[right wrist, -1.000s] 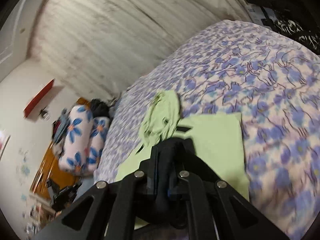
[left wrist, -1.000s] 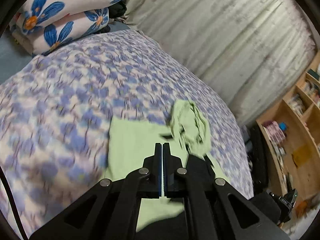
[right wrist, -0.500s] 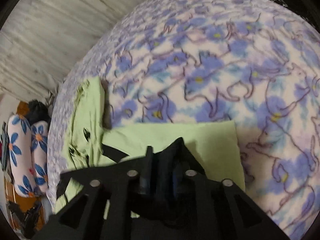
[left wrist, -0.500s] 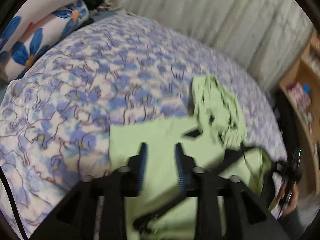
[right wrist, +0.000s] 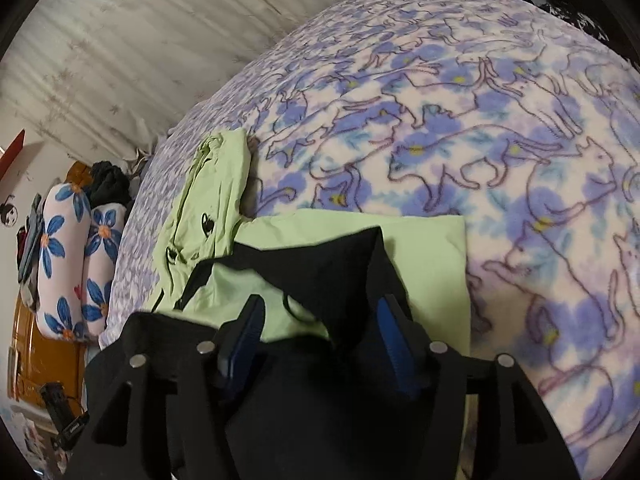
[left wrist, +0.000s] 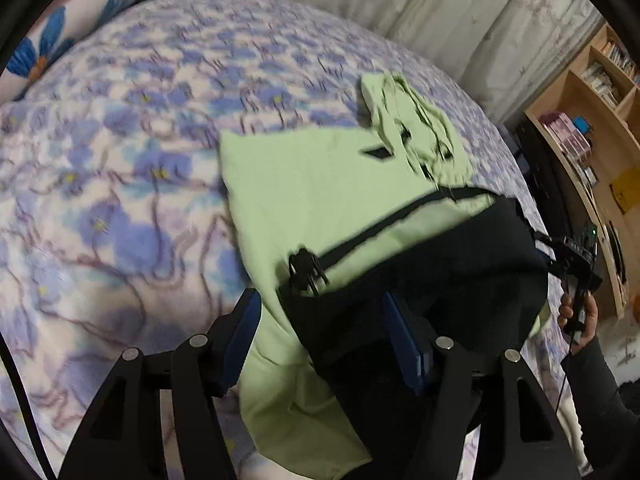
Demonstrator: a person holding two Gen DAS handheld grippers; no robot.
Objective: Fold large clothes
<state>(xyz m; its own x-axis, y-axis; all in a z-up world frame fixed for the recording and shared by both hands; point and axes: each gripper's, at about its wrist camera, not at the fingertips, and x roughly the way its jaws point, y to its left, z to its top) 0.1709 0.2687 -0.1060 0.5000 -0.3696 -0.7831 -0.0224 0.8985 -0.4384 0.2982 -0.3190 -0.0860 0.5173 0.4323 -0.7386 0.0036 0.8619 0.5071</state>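
Fold laid on jacket (left wrist: 320,184); L gripper (left wrist: 320,320) + R gripper (right wrist: 316,328) jaws just opened, pads clear of cloth. Hood (right wrist: 216,184) still unfolded.

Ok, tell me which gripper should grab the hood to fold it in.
Probably left: the hood lies ahead of the open left gripper, across bare green cloth. From the right gripper it sits far off to the side.

A home bedroom: patterned bed (left wrist: 120,128), flowered pillows (right wrist: 64,248), bookshelf (left wrist: 592,120).
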